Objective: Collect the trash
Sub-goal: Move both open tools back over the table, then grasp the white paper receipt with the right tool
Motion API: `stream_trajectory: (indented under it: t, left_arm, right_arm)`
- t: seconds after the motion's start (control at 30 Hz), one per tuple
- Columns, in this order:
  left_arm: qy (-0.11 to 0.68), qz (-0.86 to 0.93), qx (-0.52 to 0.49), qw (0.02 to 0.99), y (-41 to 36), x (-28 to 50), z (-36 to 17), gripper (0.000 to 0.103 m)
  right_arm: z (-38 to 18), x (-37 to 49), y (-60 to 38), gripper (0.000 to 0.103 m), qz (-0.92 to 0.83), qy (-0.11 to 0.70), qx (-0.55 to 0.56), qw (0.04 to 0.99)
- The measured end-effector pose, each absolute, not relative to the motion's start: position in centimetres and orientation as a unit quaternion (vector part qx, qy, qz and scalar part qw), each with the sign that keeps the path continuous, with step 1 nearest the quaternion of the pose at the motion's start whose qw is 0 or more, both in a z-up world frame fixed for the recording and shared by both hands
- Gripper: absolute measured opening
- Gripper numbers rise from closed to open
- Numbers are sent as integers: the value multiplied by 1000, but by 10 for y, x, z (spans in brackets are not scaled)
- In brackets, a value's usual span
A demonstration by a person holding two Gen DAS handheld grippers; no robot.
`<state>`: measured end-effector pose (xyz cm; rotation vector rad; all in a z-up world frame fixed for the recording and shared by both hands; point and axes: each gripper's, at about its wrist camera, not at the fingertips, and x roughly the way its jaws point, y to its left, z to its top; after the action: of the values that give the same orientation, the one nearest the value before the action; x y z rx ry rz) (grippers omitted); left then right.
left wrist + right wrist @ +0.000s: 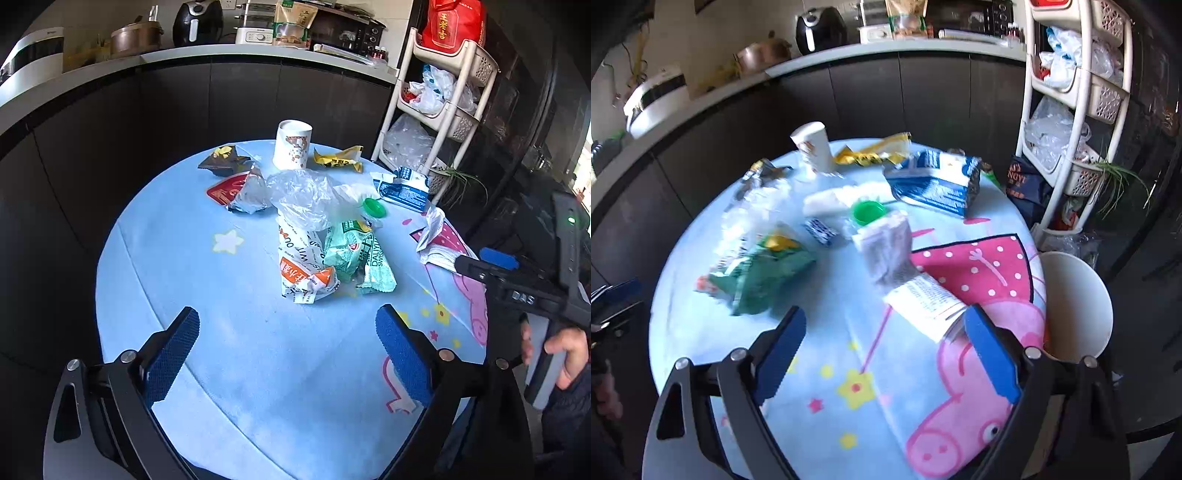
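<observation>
Right wrist view, somewhat blurred: right gripper [884, 349] open above table [831, 325].

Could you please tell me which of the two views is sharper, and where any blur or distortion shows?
Left wrist view: sharp; print on the green wrapper is readable, though the fisheye bends the counter edge. Right wrist view: motion blur smears the green wrapper and paper cup, while the gripper itself stays crisp.
</observation>
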<state>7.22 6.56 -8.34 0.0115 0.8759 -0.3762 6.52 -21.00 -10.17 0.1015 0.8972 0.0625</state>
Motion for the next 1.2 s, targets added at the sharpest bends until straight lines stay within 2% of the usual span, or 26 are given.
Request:
stream_trajectory:
  t: [0.17, 0.3, 0.37, 0.4, 0.43, 0.47, 0.53, 0.6, 0.7, 0.77, 0.93, 1.1, 1.17, 1.2]
  left_arm:
    - [421, -206, 9, 883, 55, 77, -80, 88]
    - [422, -245, 26, 872, 30, 85, -79, 88]
    - [423, -257, 30, 868, 16, 95, -80, 88]
    - [423, -260, 32, 867, 11, 100, -80, 88]
    - [425, -264, 34, 865, 3, 108, -82, 88]
    - [428, -265, 33, 863, -1, 114, -83, 87]
    - [437, -270, 30, 857, -11, 127, -88, 83]
    - [444, -268, 34, 854, -21, 137, -92, 82]
    - [454, -261, 39, 851, -29, 147, -101, 77]
    - [464, -253, 37, 848, -30, 154, -108, 76]
    - [476, -236, 34, 846, -31, 160, -118, 78]
    - [476, -238, 39, 846, -32, 163, -119, 76]
    - [477, -241, 36, 845, -31, 164, -119, 65]
    - [478, -239, 37, 845, -31, 164, -119, 63]
  right_arm:
    - [-118, 89, -213, 87, 32, 448, 19, 893]
    - [-135, 105, -216, 79, 33, 466, 17, 884]
    - [-141, 106, -219, 71, 34, 473, 22, 880]
    - [-143, 106, -219, 62, 36, 475, 26, 879]
    - [-144, 104, -220, 49, 37, 475, 28, 879]
    - [-144, 102, -220, 43, 37, 476, 29, 878]
    - [-142, 94, -219, 21, 40, 473, 30, 880]
    - [-137, 86, -220, 15, 44, 465, 34, 884]
    - [-131, 77, -220, 15, 54, 460, 39, 886]
    - [-128, 75, -222, 19, 57, 456, 42, 887]
    - [-125, 76, -223, 44, 66, 451, 56, 888]
    - [-132, 88, -223, 48, 63, 456, 69, 885]
    - [-136, 92, -222, 48, 61, 458, 70, 884]
    - [-139, 95, -221, 47, 60, 461, 72, 883]
